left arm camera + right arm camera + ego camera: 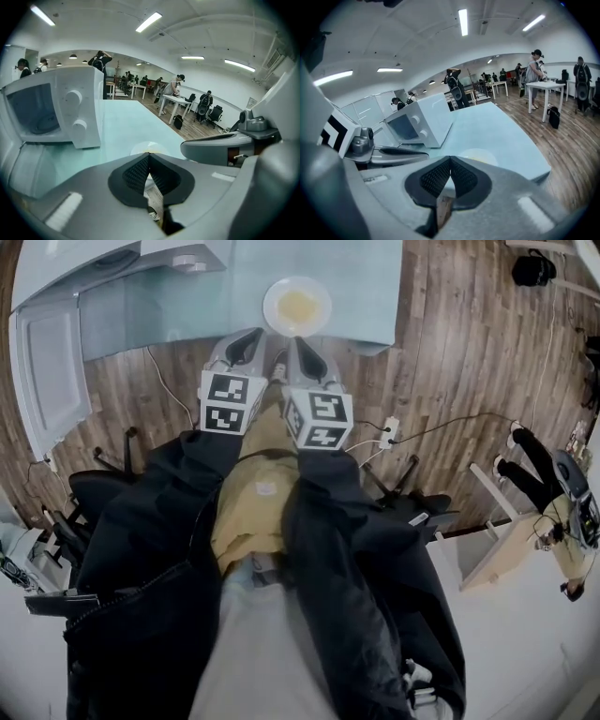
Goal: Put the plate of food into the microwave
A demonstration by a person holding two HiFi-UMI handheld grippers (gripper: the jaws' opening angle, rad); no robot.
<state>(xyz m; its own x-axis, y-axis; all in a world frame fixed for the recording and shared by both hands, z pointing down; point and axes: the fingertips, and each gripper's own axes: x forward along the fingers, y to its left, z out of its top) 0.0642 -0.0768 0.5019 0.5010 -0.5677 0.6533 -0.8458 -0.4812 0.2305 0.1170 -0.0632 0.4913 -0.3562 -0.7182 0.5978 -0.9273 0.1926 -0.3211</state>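
Observation:
A white plate (296, 306) with yellow food sits on the pale blue-green table (375, 296), close to its near edge. The white microwave (47, 371) stands at the table's left end; its windowed door looks closed in the left gripper view (51, 110) and the right gripper view (419, 124). My left gripper (251, 337) and right gripper (302, 345) hang side by side just short of the plate, both shut with nothing between the pads. The plate (150, 147) shows just past the left jaws, and just past the right jaws too (480, 154).
Black office chairs (84, 493) stand either side of me on the wooden floor. A power strip (387, 432) with cables lies to the right. A person (553, 512) sits by a white desk (497, 549) at far right. More people and desks fill the room behind.

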